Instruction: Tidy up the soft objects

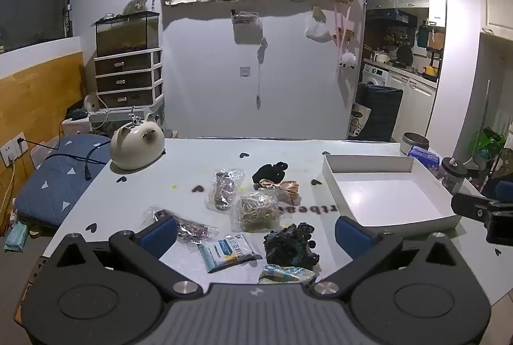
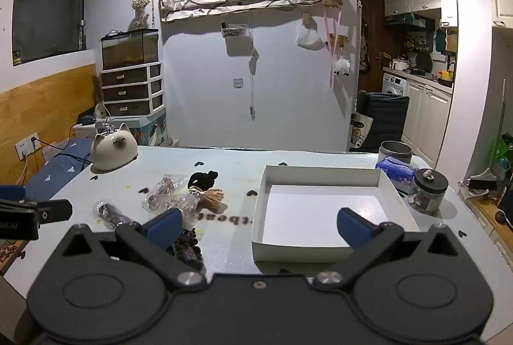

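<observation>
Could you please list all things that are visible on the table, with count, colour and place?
white box: 1, white, right side, nothing inside
cat-shaped pot: 1, cream, far left corner
clear bags: 3, transparent, centre-left
black scrunchie: 1, black, centre
tan ribbon: 1, beige, centre
dark fluffy item: 1, near edge
blue-white packet: 1, near edge
glass jar: 1, black lid, right of box
left claw: 1, open
right claw: 1, open
</observation>
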### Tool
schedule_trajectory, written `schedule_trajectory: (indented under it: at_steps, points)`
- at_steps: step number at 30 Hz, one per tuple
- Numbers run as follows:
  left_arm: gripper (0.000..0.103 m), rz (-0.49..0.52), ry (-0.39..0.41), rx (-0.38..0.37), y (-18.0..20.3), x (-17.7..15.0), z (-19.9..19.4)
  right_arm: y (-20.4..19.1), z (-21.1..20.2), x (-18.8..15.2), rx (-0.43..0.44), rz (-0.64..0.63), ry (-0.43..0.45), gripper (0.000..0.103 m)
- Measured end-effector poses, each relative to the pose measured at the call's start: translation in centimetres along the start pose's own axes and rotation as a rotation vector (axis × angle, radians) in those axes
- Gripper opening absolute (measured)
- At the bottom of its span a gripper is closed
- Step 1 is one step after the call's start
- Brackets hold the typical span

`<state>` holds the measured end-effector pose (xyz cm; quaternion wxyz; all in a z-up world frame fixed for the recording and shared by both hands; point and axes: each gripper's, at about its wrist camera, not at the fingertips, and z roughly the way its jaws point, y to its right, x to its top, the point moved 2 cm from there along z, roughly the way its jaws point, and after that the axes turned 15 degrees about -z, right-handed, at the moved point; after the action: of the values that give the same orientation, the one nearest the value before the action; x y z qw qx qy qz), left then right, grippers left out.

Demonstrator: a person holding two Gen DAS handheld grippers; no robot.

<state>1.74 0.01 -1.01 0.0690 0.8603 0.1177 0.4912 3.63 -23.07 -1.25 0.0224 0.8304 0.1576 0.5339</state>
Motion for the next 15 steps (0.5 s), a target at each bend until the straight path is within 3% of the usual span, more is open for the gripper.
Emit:
schedule_trajectory:
  at_steps: [15]
  points:
    - [0.103, 0.001, 0.003, -0.001, -0.07, 0.03, -0.01, -0.01, 0.08, -0.01, 0.001, 0.0, 0.0, 0.103]
